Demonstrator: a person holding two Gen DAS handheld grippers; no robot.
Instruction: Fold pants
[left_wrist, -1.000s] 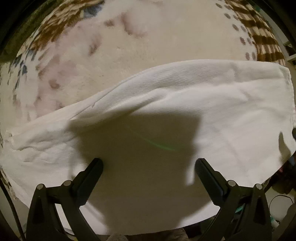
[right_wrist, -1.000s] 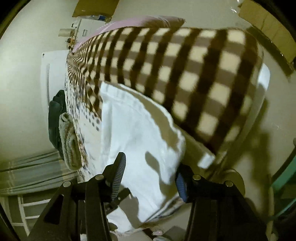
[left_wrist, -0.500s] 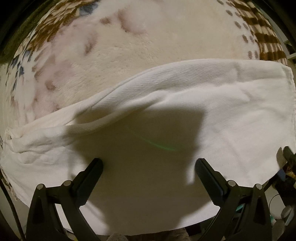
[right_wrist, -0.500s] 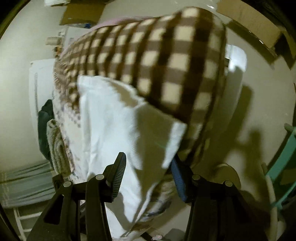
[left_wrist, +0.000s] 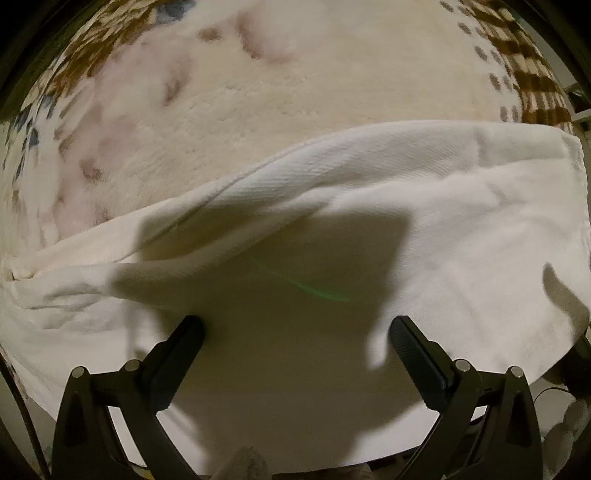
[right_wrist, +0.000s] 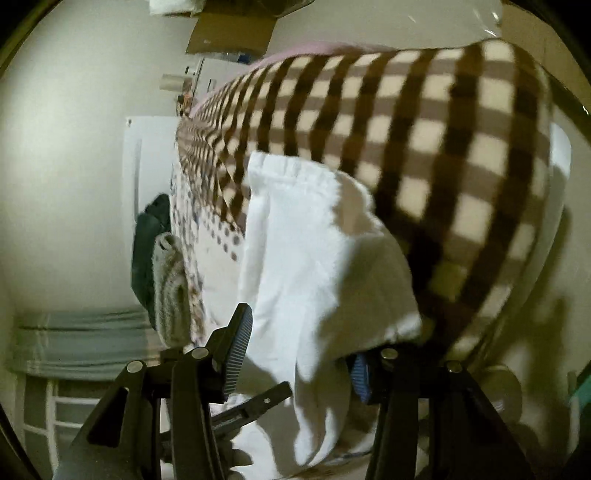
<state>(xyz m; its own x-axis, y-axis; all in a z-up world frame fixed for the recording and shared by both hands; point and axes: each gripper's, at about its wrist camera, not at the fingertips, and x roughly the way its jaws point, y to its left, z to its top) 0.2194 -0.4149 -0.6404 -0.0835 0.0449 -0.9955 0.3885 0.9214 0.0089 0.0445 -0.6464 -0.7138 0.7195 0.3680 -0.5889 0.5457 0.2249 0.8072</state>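
Observation:
White pants (left_wrist: 406, 206) lie across a fluffy cream blanket (left_wrist: 295, 92), folded lengthwise with a raised ridge through the middle. My left gripper (left_wrist: 295, 332) is open just above the near part of the pants, holding nothing. In the right wrist view the pants (right_wrist: 306, 258) hang over the bed edge. My right gripper (right_wrist: 299, 343) is open with the pants' end between its fingers; the right finger is partly hidden behind the cloth.
A brown checked blanket (right_wrist: 424, 140) covers the bed beside the pants. A grey towel (right_wrist: 170, 288) and dark clothing (right_wrist: 147, 240) hang at the bed's far side. White furniture (right_wrist: 144, 147) and cardboard boxes (right_wrist: 229, 26) stand by the wall.
The left gripper has shifted slightly and the pants' ridge has risen a little. The right gripper has moved in along the bed edge, and the pants' end now lies between its fingers.

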